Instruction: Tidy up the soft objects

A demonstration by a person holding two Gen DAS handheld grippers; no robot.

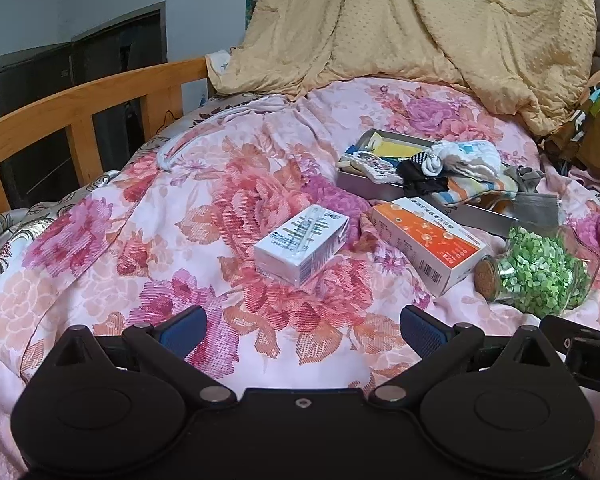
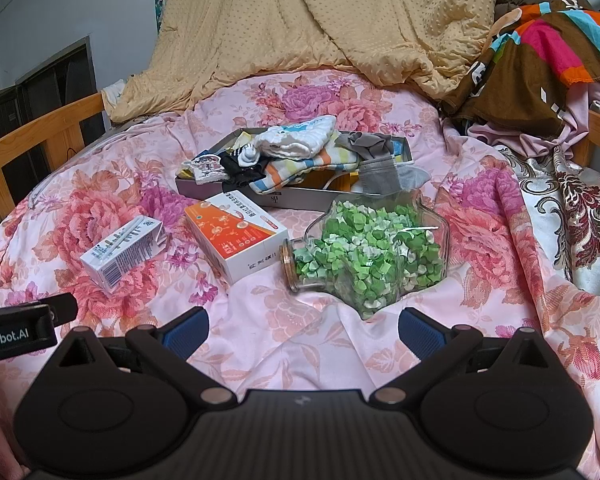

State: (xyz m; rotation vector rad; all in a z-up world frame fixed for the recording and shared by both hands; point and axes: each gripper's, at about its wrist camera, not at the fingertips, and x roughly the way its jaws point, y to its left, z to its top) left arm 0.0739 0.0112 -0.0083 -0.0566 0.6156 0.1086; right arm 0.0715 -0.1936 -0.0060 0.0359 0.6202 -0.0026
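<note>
socks (image 2: 296, 152) heaped in tray (image 2: 300, 196), some draping its rim | light, limp, likely snag-prone; pinch a bunched fold | left gripper (image 1: 300, 330) and right gripper (image 2: 302, 330) both spread, empty

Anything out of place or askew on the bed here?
Yes. The glass jar of green bits lies on its side on the floral quilt, cork still in, nothing spilled. In the grey tray, the soft things are piled loosely, and a grey cloth hangs over its front wall. Both grippers are open and empty.
</note>
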